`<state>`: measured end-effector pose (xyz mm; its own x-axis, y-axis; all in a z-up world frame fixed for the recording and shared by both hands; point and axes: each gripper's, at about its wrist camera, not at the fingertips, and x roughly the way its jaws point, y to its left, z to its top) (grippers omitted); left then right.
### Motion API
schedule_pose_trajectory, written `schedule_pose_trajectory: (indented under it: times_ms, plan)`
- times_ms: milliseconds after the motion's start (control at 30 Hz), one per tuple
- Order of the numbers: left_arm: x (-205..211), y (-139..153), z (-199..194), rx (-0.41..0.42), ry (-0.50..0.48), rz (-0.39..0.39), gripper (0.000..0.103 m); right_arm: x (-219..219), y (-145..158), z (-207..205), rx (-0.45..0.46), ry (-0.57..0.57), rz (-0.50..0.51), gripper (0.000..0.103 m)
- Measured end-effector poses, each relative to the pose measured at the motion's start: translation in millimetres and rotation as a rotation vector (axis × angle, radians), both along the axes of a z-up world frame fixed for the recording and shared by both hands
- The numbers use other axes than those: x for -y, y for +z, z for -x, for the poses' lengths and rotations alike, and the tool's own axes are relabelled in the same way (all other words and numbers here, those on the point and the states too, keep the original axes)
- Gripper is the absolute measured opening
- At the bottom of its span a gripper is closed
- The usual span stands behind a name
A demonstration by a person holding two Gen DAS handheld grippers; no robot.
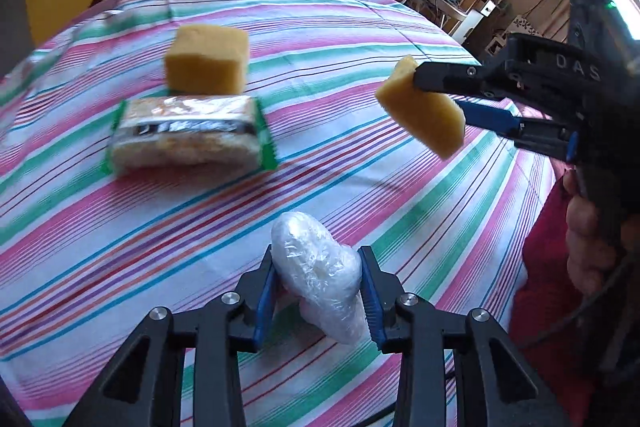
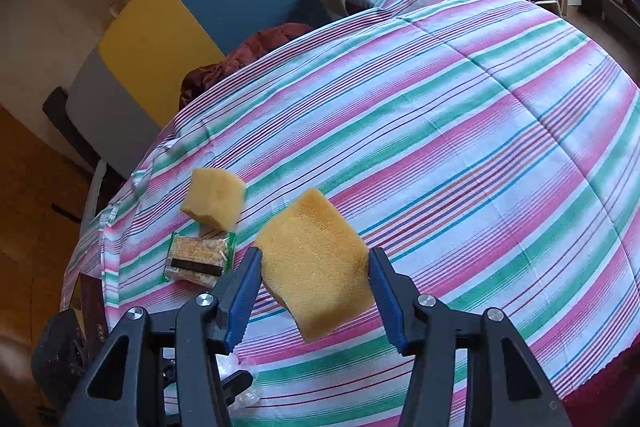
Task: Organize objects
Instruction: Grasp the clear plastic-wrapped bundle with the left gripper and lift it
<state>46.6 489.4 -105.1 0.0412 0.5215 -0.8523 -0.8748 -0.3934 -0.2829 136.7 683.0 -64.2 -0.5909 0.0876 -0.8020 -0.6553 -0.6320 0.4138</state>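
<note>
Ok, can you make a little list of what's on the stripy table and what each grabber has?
surface: striped tablecloth
left gripper: jaws closed on white plastic-wrapped bundle, low over the cloth
right gripper: jaws closed on yellow sponge, held above the cloth
on the cloth: second yellow sponge, with green-edged snack packet just in front of it
behind table: blue and yellow chair

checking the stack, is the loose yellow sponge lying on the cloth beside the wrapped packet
No, the yellow sponge sits on top of the wrapped packet, not on the striped cloth.
</note>
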Motion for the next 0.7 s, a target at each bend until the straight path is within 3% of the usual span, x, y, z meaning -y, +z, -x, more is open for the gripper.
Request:
schedule_pose_trajectory:
  times_ms: [167, 400, 500, 700]
  plan:
    - [59, 3, 13, -0.044, 0.054, 0.004, 0.039, 20, -7, 26, 0.044, 0.156, 0.016, 0.054]
    - [141, 6, 26, -0.052, 0.130, -0.014, 0.039, 26, -23, 37, 0.126, 0.215, 0.050, 0.054]
    - [153, 8, 27, -0.046, 0.154, -0.018, 0.038, 25, -28, 38, 0.151, 0.215, 0.064, 0.054]
    - [163, 25, 11, -0.131, 0.112, -0.052, 0.038, 27, -29, 40, 0.178, 0.218, 0.063, 0.054]
